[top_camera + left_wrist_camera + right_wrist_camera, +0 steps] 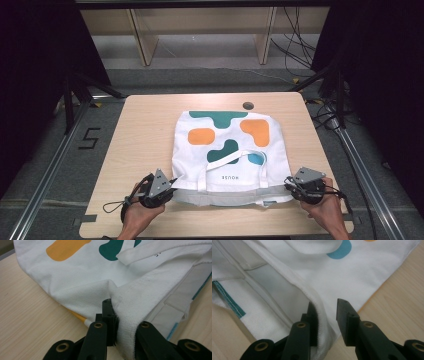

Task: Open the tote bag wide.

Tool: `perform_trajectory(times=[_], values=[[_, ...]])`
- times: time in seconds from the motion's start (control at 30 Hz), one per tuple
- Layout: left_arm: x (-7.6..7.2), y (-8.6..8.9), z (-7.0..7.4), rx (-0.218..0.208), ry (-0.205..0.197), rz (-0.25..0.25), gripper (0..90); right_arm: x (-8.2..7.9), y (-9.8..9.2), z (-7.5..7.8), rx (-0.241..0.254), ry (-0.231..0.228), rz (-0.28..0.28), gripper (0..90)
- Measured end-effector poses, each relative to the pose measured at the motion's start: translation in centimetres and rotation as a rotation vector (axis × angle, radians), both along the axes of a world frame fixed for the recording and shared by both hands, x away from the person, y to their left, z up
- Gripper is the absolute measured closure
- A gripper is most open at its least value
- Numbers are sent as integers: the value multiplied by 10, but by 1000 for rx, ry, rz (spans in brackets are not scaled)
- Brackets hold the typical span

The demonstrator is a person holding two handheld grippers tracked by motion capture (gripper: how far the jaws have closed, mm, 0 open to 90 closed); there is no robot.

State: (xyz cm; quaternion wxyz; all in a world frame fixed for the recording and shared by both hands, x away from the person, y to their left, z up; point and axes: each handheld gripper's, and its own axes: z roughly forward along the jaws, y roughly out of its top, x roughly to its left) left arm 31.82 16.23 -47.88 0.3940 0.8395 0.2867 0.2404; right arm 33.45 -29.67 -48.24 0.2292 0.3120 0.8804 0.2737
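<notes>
Table: a pale wooden table with rounded corners and a dark round hole near its far edge; the high view alone takes in its whole outline, while the gripper views bring out its fine straight grain.
Bag: a white woven-cotton tote bag with teal, orange and blue rounded blotches lies flat in the middle of the table, mouth toward the person; the high view shows small lettering near the mouth.
Handle: a flat white strap handle lies across the printed face; the left gripper view shows its coarse weave.
Lining: the right gripper view reveals a smooth pale inner layer with a teal stitched edge inside the open mouth.
Left gripper: the black two-jaw left gripper is clenched on the bag's near left corner, the cloth bunched into a ridge between the pads; the high view shows its grey three-cornered plate.
Right gripper: the black right gripper sits at the near right corner; one jaw touches the hemmed rim, the other stands clear of the cloth, so its grip is released.
</notes>
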Motion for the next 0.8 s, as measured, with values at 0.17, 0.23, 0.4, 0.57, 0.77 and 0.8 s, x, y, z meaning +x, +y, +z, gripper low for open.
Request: perform_trajectory(times=[0.17, 0.23, 0.4, 0.57, 0.77, 0.8], values=[[-1, 3, 6, -17, 4, -17, 852, -4, -4, 17, 82, -36, 3, 865], [-2, 3, 8, -27, 10, -14, 854, -4, -5, 21, 98, -33, 4, 866], [-4, 4, 27, -27, 13, -42, 859, -2, -5, 47, 162, -20, -11, 878], [4, 9, 54, -90, -29, -6, 862, 6, -6, 78, 214, -76, 33, 879], [7, 13, 94, -137, -113, 10, 864, 14, -7, 115, 245, -134, 64, 882], [7, 14, 101, -150, -137, 16, 864, 14, -7, 124, 247, -130, 74, 882]])
